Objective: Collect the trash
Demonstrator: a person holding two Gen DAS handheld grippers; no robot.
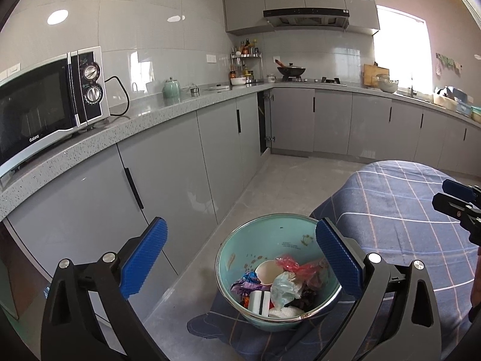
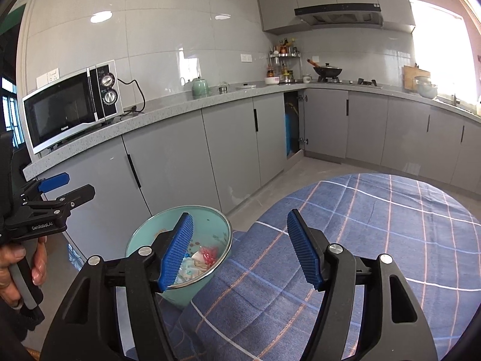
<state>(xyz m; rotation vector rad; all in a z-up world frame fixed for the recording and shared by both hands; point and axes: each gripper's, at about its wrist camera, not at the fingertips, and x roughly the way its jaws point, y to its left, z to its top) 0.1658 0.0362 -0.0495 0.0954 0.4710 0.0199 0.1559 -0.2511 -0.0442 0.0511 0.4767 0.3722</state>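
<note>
So, starting at my far left, the microwave (image 1: 51,99) is sitting on the speckled grey countertop (image 1: 168,111), its cord trailing along the tiled wall, and a pale green kettle (image 1: 172,87) is standing further along the same counter. I am holding the left gripper (image 1: 240,258) above the floor, its blue-padded fingers (image 1: 144,258) spread wide with nothing between them. Between those fingers, lower down, I am looking into the teal trash bin (image 1: 255,234), which is standing on the floor just beside the cabinet fronts and touching the edge of the blue plaid cloth (image 1: 390,204). The trash (image 1: 285,285) is lying heaped in the bottom of the bin: crumpled plastic bags, a red wrapper, a white cup and a white box.

Moving right, the cloth-covered round surface is filling the lower right of both views. From the right wrist camera I am seeing the right gripper (image 2: 240,249) hanging over the near edge of that cloth, its fingers (image 2: 303,249) also standing wide apart and empty, with the left pad overlapping the bin's rim. At the far left of that view my left hand (image 2: 18,267) is wrapping the other tool's handle. Along the back, a wok (image 1: 291,70) is resting on the stove under the range hood (image 1: 306,16), and one corner cabinet door (image 1: 266,120) is standing open.
</note>
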